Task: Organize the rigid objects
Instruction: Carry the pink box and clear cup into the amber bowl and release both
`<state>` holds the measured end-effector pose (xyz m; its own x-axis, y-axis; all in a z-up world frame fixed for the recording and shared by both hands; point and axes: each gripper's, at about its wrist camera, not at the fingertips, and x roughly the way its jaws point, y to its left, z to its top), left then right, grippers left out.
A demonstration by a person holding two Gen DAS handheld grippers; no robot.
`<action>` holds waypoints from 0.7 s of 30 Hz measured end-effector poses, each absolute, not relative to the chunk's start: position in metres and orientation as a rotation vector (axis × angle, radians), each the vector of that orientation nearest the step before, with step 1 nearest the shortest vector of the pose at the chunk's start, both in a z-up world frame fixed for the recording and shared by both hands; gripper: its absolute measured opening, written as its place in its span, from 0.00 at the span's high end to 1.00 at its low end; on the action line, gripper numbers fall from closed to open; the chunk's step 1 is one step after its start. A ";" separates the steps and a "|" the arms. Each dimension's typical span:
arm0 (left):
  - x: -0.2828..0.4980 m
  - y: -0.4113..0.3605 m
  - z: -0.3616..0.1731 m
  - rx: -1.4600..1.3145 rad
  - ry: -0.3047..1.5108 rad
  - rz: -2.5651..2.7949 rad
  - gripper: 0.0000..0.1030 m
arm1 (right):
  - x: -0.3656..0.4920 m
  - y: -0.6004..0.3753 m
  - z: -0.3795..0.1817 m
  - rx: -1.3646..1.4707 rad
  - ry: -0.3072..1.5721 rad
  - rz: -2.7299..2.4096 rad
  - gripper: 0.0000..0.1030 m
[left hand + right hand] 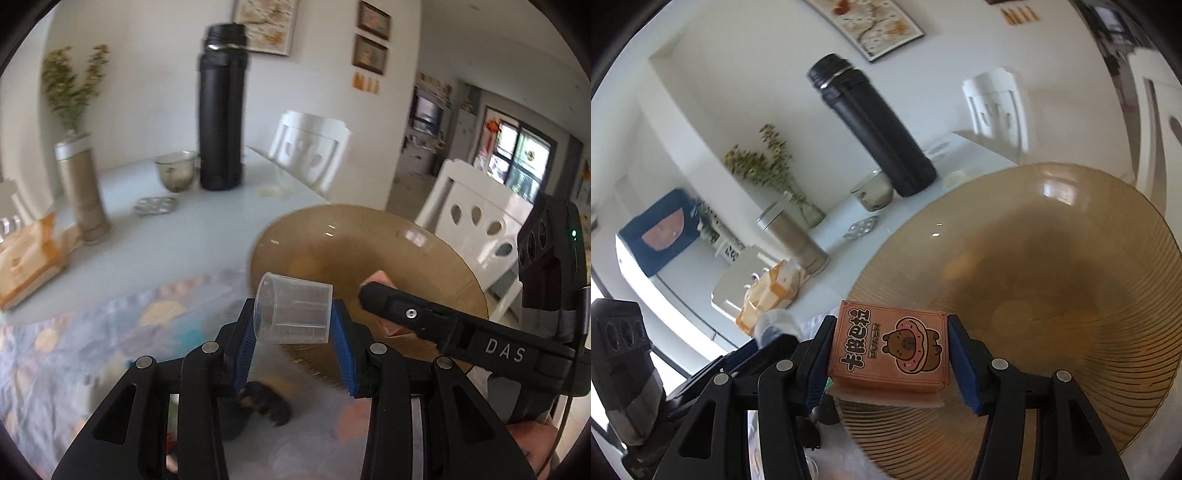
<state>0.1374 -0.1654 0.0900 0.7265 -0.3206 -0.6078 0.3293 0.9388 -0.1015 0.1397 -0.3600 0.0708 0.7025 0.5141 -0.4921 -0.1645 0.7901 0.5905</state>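
Note:
My left gripper is shut on a small clear plastic measuring cup, which lies on its side between the blue pads, in the air over the table. My right gripper is shut on an orange poker card box printed with a cartoon animal in a doughnut. Both hang at the near rim of a large ribbed amber glass plate, seen also in the left wrist view as the amber plate. In that view the right gripper reaches in from the right, the orange box mostly hidden behind its finger.
On the pale table stand a tall black flask, a gold tumbler, a small glass bowl, a blister pack and an orange packet. A patterned cloth covers the near table. White chairs stand behind.

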 end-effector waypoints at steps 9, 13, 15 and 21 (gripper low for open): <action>0.148 -0.190 0.069 0.043 0.724 -0.420 0.30 | 0.148 -0.368 0.071 0.558 0.691 0.405 0.13; 0.138 -0.194 0.077 0.057 0.704 -0.493 0.01 | 0.143 -0.367 0.077 0.584 0.662 0.428 0.00; 0.135 -0.197 0.081 0.108 0.682 -0.432 0.01 | 0.143 -0.371 0.076 0.624 0.657 0.438 0.00; 0.138 -0.175 0.081 0.071 0.709 -0.379 0.00 | 0.140 -0.376 0.079 0.676 0.633 0.451 0.00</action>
